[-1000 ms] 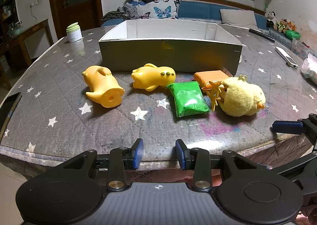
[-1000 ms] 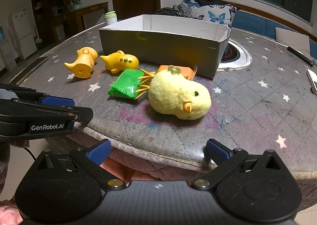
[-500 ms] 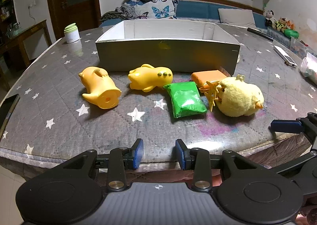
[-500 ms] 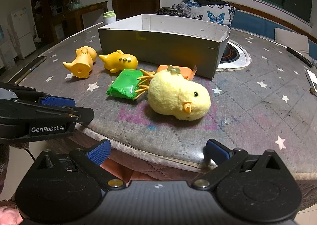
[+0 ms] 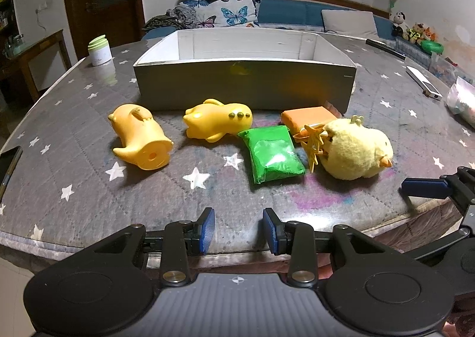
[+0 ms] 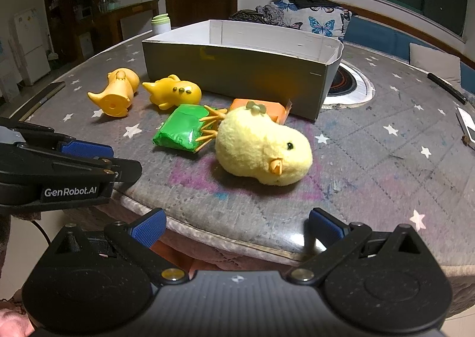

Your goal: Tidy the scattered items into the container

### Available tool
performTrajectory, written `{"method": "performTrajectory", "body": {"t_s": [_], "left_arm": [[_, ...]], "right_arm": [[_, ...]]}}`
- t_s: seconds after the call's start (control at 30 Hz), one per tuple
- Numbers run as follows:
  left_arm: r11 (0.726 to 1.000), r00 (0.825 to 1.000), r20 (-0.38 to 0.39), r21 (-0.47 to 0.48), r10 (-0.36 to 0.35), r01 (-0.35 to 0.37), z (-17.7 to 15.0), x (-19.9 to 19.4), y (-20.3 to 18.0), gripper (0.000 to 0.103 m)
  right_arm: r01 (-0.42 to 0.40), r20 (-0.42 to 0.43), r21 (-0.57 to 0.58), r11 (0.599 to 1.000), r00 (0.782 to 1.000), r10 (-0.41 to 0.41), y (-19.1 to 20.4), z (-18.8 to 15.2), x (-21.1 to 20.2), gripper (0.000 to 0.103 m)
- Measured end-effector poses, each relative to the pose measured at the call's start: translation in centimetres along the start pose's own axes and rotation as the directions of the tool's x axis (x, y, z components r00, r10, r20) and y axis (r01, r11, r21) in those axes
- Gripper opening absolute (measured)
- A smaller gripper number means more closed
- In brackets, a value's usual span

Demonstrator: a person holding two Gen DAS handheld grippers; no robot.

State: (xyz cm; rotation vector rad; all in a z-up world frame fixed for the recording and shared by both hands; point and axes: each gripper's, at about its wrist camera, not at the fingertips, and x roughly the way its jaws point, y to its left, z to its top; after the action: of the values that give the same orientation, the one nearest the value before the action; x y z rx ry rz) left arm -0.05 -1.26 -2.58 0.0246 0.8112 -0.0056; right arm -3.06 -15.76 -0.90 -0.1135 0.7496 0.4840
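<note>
A grey open box [image 5: 243, 84] [image 6: 237, 70] stands on the round table. In front of it lie two yellow rubber toys [image 5: 139, 138] [image 5: 218, 123], a green packet [image 5: 274, 153] [image 6: 181, 129], an orange packet [image 5: 308, 119] [image 6: 267, 107] and a plush yellow chick [image 5: 356, 148] [image 6: 261, 150]. My left gripper [image 5: 238, 230] is narrowly open and empty at the near table edge, in front of the green packet. My right gripper [image 6: 236, 225] is wide open and empty, just short of the chick. Each gripper shows at the other view's side.
A white jar with a green lid [image 5: 99, 50] stands at the far left. A dark phone [image 5: 9, 165] lies at the left edge. A white remote [image 5: 421, 83] and a plastic bag [image 5: 463, 102] lie at the right. A round hob plate [image 6: 347, 84] sits right of the box.
Both grippers have edged slightly forward toward the items. The items and the finger gaps are unchanged.
</note>
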Motion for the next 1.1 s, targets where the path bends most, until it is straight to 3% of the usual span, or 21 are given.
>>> {"method": "performTrajectory", "body": {"t_s": [1.1], "left_arm": [[0.999, 0.999, -0.021, 0.013, -0.032, 0.032, 1.1, 0.8, -0.3, 0.039]], "right_arm": [[0.007, 0.021, 0.012, 1.0, 1.0, -0.007, -0.6, 0.4, 0.2, 0.103]]}}
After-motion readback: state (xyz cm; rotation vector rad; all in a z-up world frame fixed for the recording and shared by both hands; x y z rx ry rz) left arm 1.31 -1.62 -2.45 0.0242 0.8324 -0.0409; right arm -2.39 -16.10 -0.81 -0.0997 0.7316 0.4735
